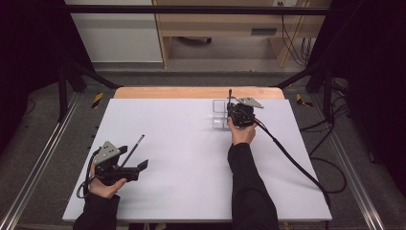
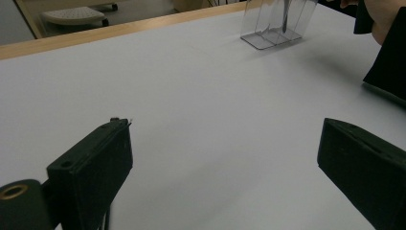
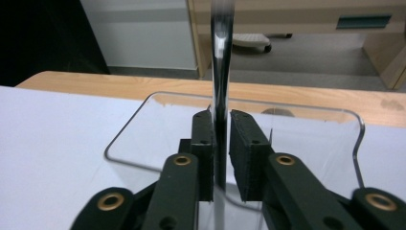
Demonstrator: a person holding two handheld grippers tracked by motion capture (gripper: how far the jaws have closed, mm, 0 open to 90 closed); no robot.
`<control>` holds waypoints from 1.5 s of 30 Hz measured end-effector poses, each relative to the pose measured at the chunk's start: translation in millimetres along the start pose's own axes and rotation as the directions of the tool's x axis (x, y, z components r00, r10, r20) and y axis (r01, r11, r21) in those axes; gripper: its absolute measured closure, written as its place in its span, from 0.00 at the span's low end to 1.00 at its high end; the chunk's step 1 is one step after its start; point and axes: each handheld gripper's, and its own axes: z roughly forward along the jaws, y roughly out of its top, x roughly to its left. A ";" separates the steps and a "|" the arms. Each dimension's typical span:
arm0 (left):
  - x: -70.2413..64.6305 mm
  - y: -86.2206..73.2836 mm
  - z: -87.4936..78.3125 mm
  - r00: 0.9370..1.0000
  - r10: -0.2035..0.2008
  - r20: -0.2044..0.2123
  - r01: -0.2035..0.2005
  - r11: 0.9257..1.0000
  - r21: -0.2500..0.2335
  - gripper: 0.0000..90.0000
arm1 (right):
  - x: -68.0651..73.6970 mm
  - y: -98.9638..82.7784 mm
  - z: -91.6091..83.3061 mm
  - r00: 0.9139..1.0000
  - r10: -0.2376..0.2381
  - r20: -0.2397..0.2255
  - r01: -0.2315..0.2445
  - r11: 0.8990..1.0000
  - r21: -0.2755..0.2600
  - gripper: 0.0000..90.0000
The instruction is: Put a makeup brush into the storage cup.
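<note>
Tongs on my right hand pinch a dark pen upright, its long axis vertical, tip down inside the clear holder at the surface's far edge; left tongs gape wide, well apart.

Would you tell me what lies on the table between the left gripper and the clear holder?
Nothing: in the left gripper view, bare white table runs from the left gripper to the clear holder.
</note>
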 end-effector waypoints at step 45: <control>-3.7 0.9 0.0 1.000 0.004 -0.005 -0.004 1.000 -0.004 0.03 | -9.4 -16.9 -151.9 0.948 -0.127 -0.292 0.114 0.992 -0.063 0.16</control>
